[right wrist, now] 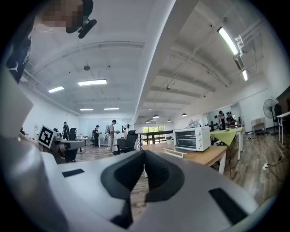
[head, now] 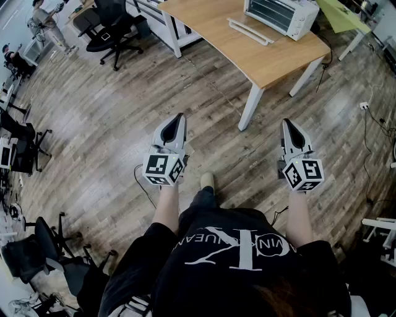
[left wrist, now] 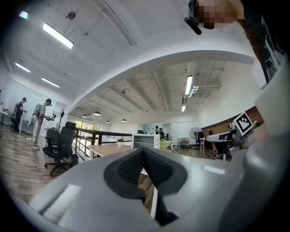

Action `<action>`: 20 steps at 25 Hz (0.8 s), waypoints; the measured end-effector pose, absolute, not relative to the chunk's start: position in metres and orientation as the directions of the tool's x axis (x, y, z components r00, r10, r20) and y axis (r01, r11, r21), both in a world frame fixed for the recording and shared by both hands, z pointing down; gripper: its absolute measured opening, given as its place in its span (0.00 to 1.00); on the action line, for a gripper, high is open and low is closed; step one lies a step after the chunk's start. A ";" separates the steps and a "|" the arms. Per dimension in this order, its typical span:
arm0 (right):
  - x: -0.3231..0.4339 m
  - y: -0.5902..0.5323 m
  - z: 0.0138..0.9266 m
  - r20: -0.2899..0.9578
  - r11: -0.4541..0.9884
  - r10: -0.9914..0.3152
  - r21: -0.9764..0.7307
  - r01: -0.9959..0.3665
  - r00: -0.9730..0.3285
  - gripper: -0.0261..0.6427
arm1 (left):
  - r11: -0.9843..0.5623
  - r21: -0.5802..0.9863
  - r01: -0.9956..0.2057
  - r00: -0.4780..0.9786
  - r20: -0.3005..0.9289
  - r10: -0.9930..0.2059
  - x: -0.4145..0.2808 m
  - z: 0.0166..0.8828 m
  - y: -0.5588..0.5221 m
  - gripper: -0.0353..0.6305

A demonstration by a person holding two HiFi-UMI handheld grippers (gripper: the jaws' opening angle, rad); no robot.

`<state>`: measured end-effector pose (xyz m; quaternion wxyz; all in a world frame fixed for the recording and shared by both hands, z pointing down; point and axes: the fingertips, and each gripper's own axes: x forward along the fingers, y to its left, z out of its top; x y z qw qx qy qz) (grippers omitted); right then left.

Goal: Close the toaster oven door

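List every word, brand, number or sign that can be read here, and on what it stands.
None reads whole.
Person's black shirt: white capitals and a large emblem, upside down and creased; not legible.
Cubes of the left gripper and right gripper: square patterns, no letters.
On the toaster oven: print, if any, too small.

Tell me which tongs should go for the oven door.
Right, probably: the oven and its open door sit on the table ahead to the right, nearer the right tongs than the left tongs. Both are shut, empty.
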<state>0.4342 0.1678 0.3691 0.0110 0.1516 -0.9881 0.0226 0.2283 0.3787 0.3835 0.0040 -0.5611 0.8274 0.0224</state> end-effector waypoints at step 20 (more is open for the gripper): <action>0.362 0.126 0.386 0.068 0.902 -0.427 -0.038 -0.430 -0.902 0.06 | 0.257 0.071 -0.964 -0.258 -0.007 -0.966 0.135 0.400 0.310 0.07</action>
